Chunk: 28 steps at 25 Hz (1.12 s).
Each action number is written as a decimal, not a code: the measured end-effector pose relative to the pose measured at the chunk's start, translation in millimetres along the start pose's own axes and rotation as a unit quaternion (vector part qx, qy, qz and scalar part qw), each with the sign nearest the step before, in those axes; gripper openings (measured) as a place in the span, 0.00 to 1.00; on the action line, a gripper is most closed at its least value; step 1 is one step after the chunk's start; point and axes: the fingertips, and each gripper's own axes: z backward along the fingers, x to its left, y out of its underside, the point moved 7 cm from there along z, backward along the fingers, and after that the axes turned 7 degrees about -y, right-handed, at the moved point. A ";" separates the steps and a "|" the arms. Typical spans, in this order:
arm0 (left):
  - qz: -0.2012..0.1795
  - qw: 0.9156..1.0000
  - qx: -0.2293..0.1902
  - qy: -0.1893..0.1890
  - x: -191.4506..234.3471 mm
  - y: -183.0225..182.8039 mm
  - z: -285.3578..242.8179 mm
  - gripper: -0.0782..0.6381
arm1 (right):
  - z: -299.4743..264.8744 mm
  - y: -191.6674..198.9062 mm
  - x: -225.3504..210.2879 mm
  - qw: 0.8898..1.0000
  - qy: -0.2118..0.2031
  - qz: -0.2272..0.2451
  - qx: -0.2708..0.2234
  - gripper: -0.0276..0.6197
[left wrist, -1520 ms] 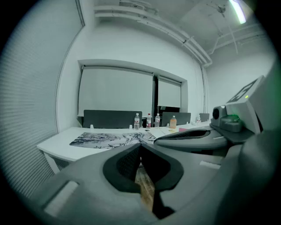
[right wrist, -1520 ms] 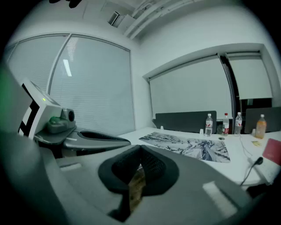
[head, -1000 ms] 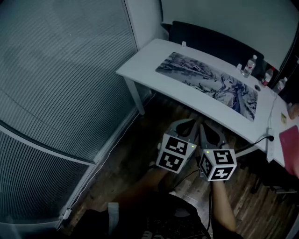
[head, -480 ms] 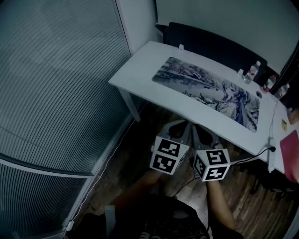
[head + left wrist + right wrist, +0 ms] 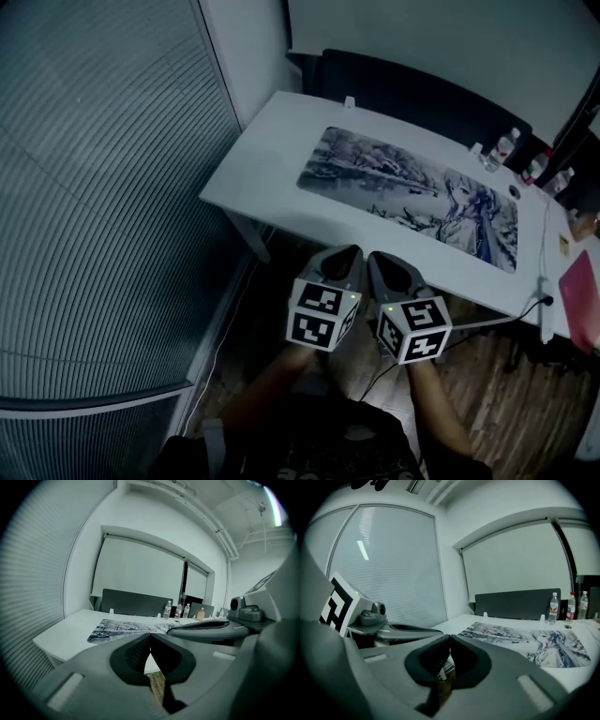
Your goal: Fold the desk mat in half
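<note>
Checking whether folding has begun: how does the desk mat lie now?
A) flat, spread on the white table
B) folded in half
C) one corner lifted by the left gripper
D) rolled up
A: the desk mat lies flat and unfolded on the white table, with the left gripper and right gripper shut, off it.

Dim, bluish indoor light; a ceiling strip light [image 5: 273,502] glares upper right; gripper views fisheye-warped, black-cornered, near jaws soft.

One desk mat [image 5: 408,192], one table [image 5: 262,159], three water bottles [image 5: 503,147] [image 5: 534,167] [image 5: 561,180].
</note>
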 end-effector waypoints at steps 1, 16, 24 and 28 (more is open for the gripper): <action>0.000 1.000 0.000 0.003 7.5 -1.8 -2.6 0.12 | -7.0 -2.1 0.8 1.000 0.001 -0.002 -0.001 0.05; 0.003 1.000 -0.002 0.013 76.7 -5.7 -33.3 0.12 | -76.4 -18.9 -0.3 1.000 -0.013 0.026 0.007 0.05; 0.018 1.000 0.003 -0.020 108.3 0.0 -73.5 0.12 | -120.1 -18.7 -31.8 0.997 -0.042 0.053 0.031 0.05; 0.026 0.999 0.012 -0.041 127.7 1.2 -108.8 0.12 | -149.3 -28.7 -60.6 0.994 -0.067 0.077 0.038 0.05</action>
